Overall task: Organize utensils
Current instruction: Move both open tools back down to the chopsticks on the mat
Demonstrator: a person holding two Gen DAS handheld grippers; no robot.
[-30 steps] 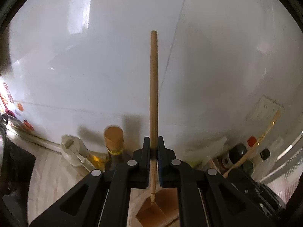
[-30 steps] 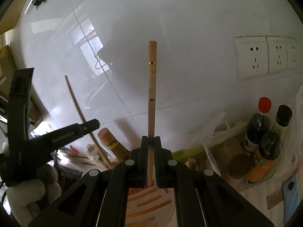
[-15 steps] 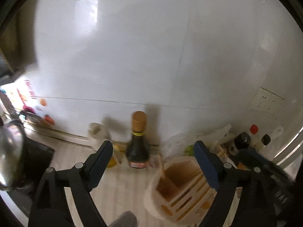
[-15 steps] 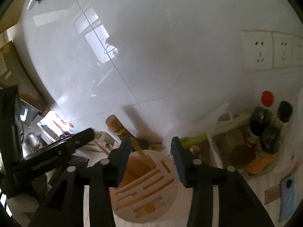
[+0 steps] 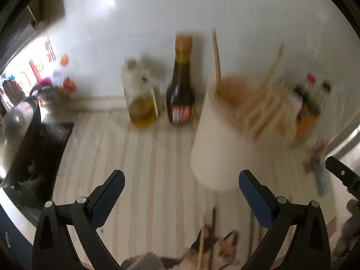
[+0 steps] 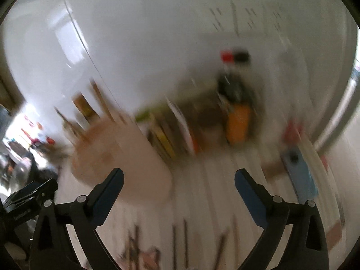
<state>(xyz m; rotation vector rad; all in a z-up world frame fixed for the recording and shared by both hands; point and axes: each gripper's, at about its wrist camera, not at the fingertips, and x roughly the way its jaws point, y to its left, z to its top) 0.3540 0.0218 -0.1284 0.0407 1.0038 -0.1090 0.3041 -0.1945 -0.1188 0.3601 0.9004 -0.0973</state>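
- Now both grippers, left gripper (image 5: 181, 187) and right gripper (image 6: 178, 183), are spread wide and empty, their jaws having just been opening.
- Loose wooden utensils (image 5: 205, 243) lie lengthwise nearer than the round cream holder (image 5: 216, 148), closest to the left gripper.

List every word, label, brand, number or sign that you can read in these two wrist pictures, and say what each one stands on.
None can be read for certain.
Dark sauce bottle, red and white label: print too blurred.
Red signs on the wall at far left: characters too blurred.
Left gripper's arm, white lettering: too small and blurred.
Orange-labelled bottles: motion blur hides any print.
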